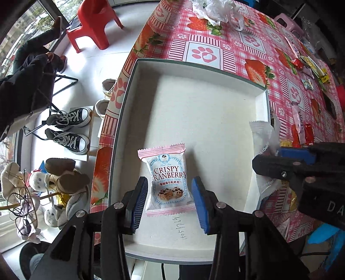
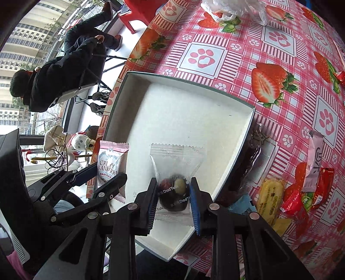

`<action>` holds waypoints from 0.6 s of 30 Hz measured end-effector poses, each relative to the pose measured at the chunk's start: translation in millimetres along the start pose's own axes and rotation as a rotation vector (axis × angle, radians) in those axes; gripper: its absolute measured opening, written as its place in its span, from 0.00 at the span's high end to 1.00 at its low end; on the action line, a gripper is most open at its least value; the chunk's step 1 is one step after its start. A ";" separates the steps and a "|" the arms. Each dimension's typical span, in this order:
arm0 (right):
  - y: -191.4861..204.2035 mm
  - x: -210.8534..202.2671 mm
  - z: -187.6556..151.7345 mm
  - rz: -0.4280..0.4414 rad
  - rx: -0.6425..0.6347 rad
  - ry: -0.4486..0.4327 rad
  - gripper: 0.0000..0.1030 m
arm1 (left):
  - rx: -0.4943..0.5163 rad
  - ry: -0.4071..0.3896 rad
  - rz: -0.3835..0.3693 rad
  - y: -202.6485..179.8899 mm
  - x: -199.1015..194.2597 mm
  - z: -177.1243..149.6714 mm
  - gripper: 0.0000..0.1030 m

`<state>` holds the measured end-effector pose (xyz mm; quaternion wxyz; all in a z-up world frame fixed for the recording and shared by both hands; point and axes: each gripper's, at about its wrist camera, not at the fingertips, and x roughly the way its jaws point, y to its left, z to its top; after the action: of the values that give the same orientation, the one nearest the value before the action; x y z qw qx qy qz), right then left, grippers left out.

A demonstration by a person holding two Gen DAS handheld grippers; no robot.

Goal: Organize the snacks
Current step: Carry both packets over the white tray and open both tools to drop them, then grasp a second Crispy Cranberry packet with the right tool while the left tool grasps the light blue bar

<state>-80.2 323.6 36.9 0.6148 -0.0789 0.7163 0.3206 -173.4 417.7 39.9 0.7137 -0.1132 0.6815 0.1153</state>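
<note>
A white open box [image 1: 262,101] sits on the strawberry tablecloth; it also shows in the right wrist view [image 2: 250,120]. My left gripper [image 1: 170,197] is shut on a pink-and-white Crispy Cranberry packet [image 1: 167,181] and holds it over the box's near part. The same packet shows in the right wrist view [image 2: 111,165], held by the left gripper [image 2: 98,175]. My right gripper [image 2: 173,201] is shut on a clear DadTalk packet [image 2: 174,189] with dark round sweets, over the box's right side. The right gripper shows in the left wrist view [image 1: 280,160].
Loose snack packets [image 2: 301,193] lie on the cloth right of the box, with more packets farther back [image 1: 310,69]. A crumpled plastic bag [image 1: 217,10] lies at the table's far end. A seated person [image 2: 64,64], shoes [image 1: 69,129] and a red chair [image 1: 94,23] are off the left edge.
</note>
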 end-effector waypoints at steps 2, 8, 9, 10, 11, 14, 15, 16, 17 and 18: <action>-4.5 7.2 -2.7 -0.019 -0.002 0.030 0.61 | 0.015 0.015 0.002 -3.7 4.6 -2.5 0.48; -40.0 -0.6 -22.2 -0.094 -0.032 0.055 0.16 | 0.095 0.002 0.003 -25.3 3.7 -7.3 0.35; -48.8 0.9 -28.7 -0.110 -0.031 0.075 0.16 | 0.111 -0.004 0.003 -29.5 2.4 -8.0 0.34; -57.0 3.1 -34.4 -0.127 -0.027 0.094 0.16 | 0.127 -0.008 0.001 -34.1 1.1 -8.9 0.34; -65.2 4.2 -43.4 -0.141 -0.022 0.112 0.16 | 0.144 -0.011 -0.005 -39.2 -0.3 -9.9 0.34; -79.6 9.7 -76.1 -0.170 -0.047 0.158 0.16 | 0.203 -0.013 -0.028 -54.5 -3.8 -13.4 0.34; -79.0 13.0 -88.2 -0.188 -0.081 0.174 0.16 | 0.227 -0.015 -0.032 -59.0 -4.0 -15.6 0.34; -76.2 17.4 -100.4 -0.211 -0.130 0.191 0.16 | 0.250 -0.017 -0.034 -64.3 -4.5 -17.7 0.34; -71.1 22.0 -112.7 -0.234 -0.191 0.206 0.16 | 0.272 -0.018 -0.037 -68.8 -4.7 -20.0 0.34; -64.8 27.4 -123.9 -0.254 -0.257 0.222 0.16 | 0.294 -0.017 -0.041 -73.9 -4.8 -22.1 0.34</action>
<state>-156.5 211.7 -7.4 0.5525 -0.2811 0.7170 0.3188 -171.0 340.5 44.1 0.7306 -0.0203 0.6825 0.0006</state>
